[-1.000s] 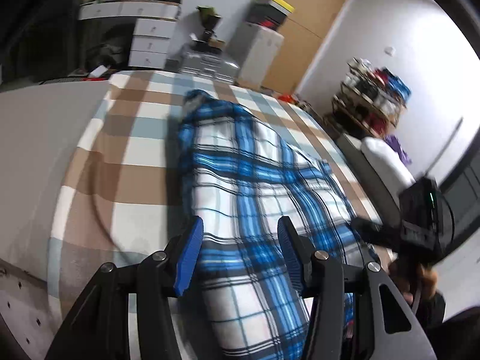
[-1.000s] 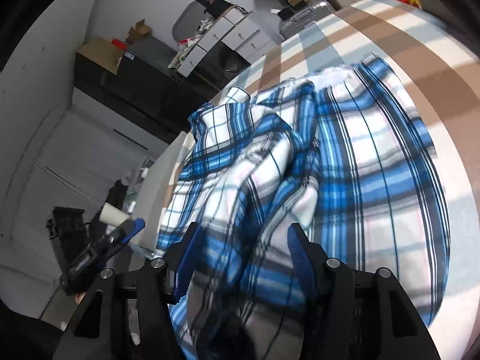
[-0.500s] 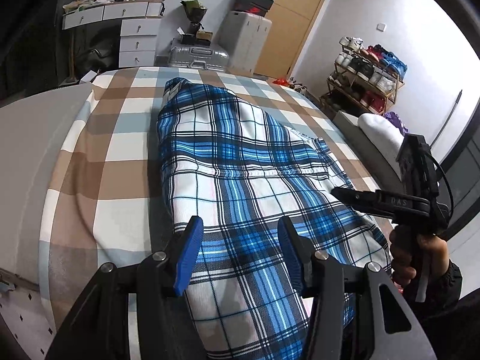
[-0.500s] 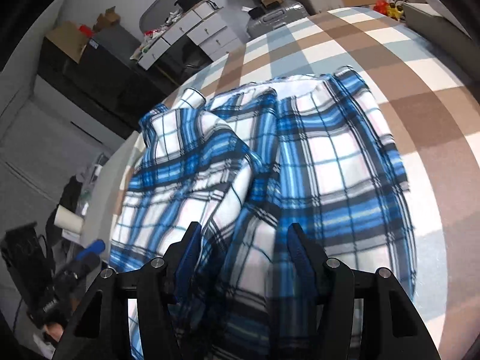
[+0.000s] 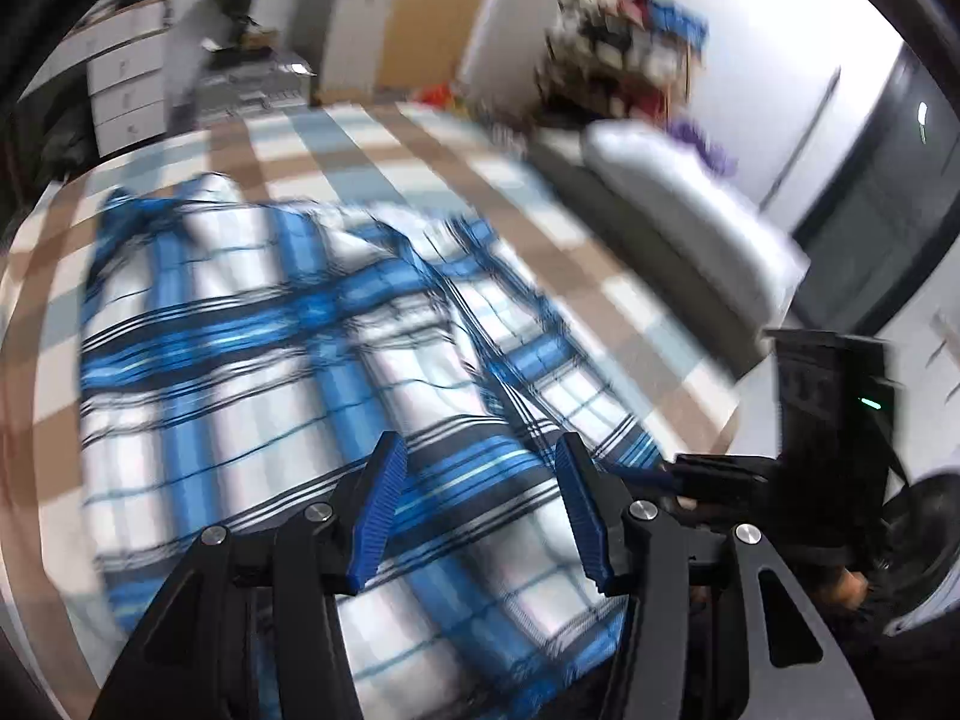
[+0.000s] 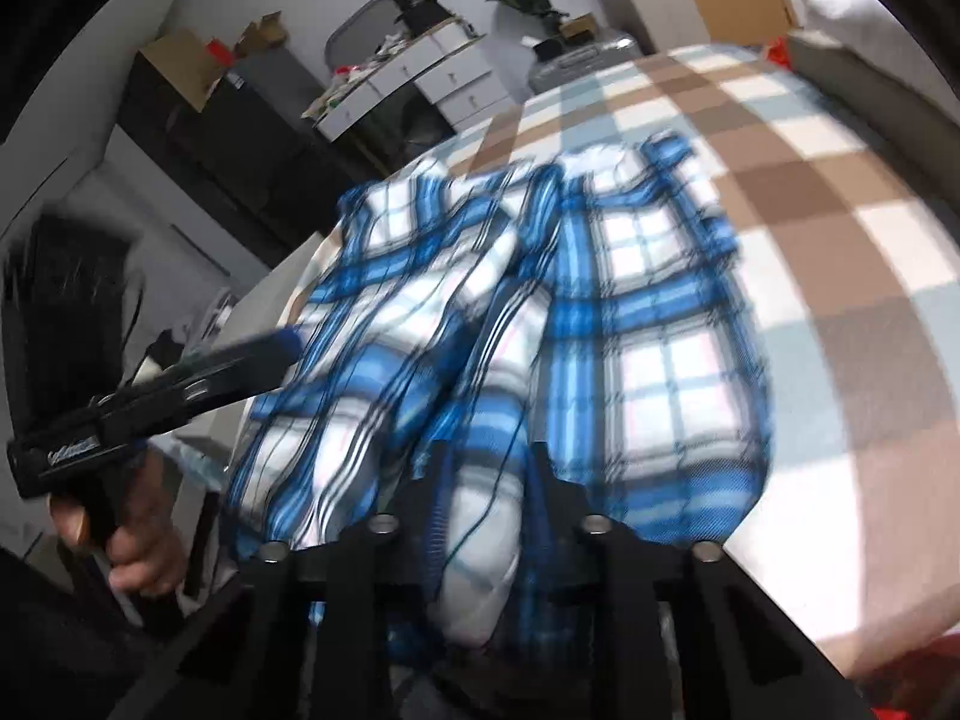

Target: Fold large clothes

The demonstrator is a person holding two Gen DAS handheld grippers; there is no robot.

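Blue plaid shirt (image 6: 630,324): right hand-held gripper (image 6: 486,480), earlier wider, closing on fold.

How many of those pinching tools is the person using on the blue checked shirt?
2. The left gripper hangs with its fingers apart above the shirt near the bed's near edge. The right gripper, beside it, is closing its fingers on a fold of the shirt's cloth.

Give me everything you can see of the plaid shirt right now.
The plaid shirt, soft blue, white and black checked cloth, lies spread and rumpled on the brown-checked bedspread, with a raised fold running along its middle. The right tool is closing on its bunched near edge; the left tool hovers open above it. Motion blur hides finer detail.
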